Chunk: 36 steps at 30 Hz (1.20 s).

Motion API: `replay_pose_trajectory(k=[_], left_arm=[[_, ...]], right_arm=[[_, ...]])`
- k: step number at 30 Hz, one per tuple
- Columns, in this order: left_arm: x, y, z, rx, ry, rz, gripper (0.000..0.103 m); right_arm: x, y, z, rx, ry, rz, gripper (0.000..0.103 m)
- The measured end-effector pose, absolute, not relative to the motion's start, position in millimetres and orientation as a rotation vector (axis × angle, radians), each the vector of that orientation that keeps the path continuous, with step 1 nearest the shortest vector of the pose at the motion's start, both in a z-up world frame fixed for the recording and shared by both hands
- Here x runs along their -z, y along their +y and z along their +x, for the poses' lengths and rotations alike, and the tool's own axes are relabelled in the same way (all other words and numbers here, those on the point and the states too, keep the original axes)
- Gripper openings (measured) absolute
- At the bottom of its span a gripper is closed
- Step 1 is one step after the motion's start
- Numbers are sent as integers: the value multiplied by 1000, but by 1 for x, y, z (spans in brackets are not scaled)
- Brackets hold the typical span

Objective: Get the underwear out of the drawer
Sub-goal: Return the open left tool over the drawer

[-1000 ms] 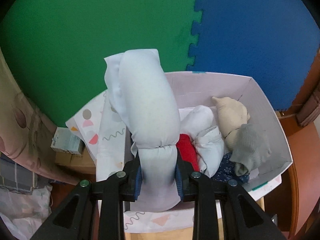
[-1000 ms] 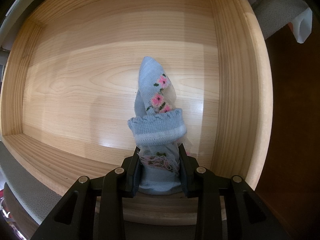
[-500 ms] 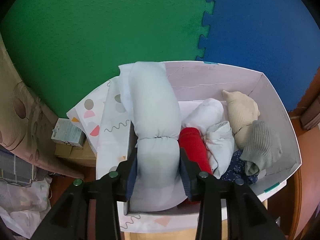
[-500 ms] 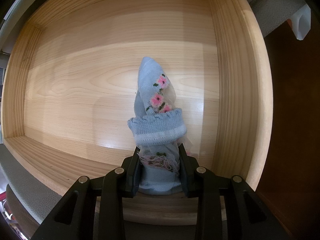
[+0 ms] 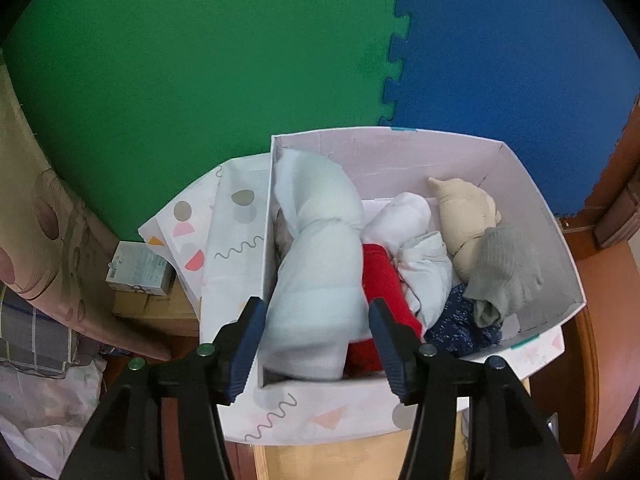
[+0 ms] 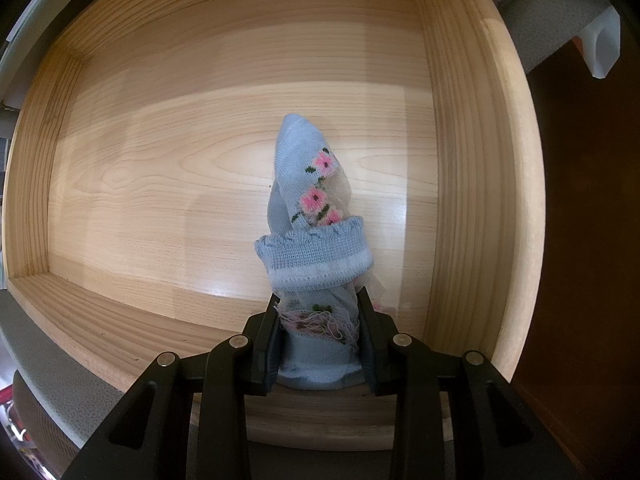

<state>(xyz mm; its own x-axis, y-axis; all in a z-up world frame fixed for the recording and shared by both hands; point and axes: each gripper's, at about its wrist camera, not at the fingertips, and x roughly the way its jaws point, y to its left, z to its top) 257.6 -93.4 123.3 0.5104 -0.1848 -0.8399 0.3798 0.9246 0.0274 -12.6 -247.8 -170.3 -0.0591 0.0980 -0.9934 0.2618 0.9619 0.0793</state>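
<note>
- The left gripper hangs over a white cardboard box with pastel shapes printed on its outside; its jaws are opening, and the pale blue-white rolled bundle of cloth lies between them with a gap showing at each pad, so it looks released, not held.
- That bundle lies along the box's left wall, most likely because that was the free lane beside the other rolls: a red roll touching its right side, then white rolls, a beige roll, a grey ribbed piece and a dark blue speckled cloth.
- The box rests on a light wooden surface, with green and blue foam floor mats beyond it.
- The right gripper points down into a pale wooden drawer and is clamped on a light blue knitted roll with pink flowers, gripping its lower end so that the rest stands out ahead of the fingers.
- This knitted roll is tucked into its own ribbed, frilled cuff, with loose pink threads at the pinch point; it reads more like a sock pair than underwear.
- It hangs over the drawer's floor, which otherwise shows bare wood; it seems the last item inside.
</note>
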Motion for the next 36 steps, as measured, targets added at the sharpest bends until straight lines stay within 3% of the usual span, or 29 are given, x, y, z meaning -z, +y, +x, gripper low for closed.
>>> replay_pose_trajectory(k=[15,25,36], left_arm=[[-134,-29,180,314,902,146,55],[-59,5,115,215,939,115,55],[17,-13,76,225,1013,173,55]], right_arm=[[171,-248,-13,136,1633,276,30],[172,-247,-12,139,1635,274,29],[172,-246,-13,144,1637,269,29]])
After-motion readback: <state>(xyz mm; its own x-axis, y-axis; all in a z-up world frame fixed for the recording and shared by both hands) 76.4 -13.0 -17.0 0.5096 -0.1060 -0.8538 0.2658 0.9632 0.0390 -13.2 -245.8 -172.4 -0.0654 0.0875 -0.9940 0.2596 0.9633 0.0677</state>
